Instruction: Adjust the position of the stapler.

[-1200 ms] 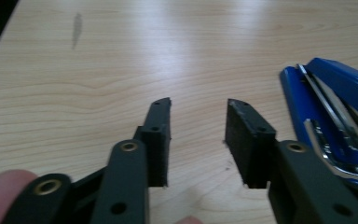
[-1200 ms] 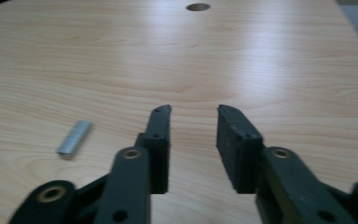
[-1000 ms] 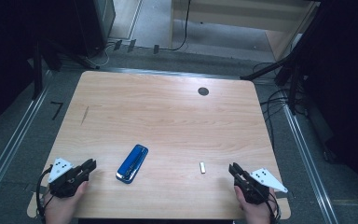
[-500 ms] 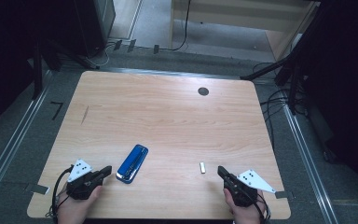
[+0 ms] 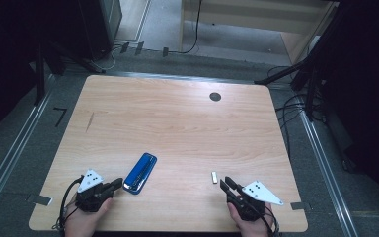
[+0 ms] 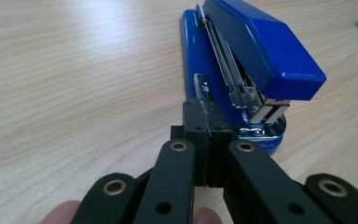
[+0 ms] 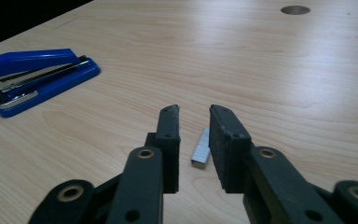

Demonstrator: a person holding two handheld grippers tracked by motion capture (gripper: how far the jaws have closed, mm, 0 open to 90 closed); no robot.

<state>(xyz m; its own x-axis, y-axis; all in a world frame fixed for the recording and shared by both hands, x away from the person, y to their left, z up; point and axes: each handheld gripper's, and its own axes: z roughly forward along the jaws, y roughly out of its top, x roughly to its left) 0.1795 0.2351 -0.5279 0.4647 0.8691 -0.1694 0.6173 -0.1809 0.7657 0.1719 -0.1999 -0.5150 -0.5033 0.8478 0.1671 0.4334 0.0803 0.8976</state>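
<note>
A blue stapler lies on the wooden table near the front left, its top arm raised a little. My left gripper is shut, and its tips touch the stapler's near end with nothing between them. A short strip of staples lies flat at the front right. My right gripper points at it, and its jaws have just been opening. In the right gripper view the strip rests on the table in the gap of that gripper, and the pads do not touch it.
A dark round grommet hole sits in the table's far right part. Cables and dark stand legs run over the floor past the right and far edges. A wooden cabinet stands behind the table.
Both hands have moved inward: the left gripper up to the stapler's near end, the right gripper to the staple strip. The right jaws have parted slightly.
</note>
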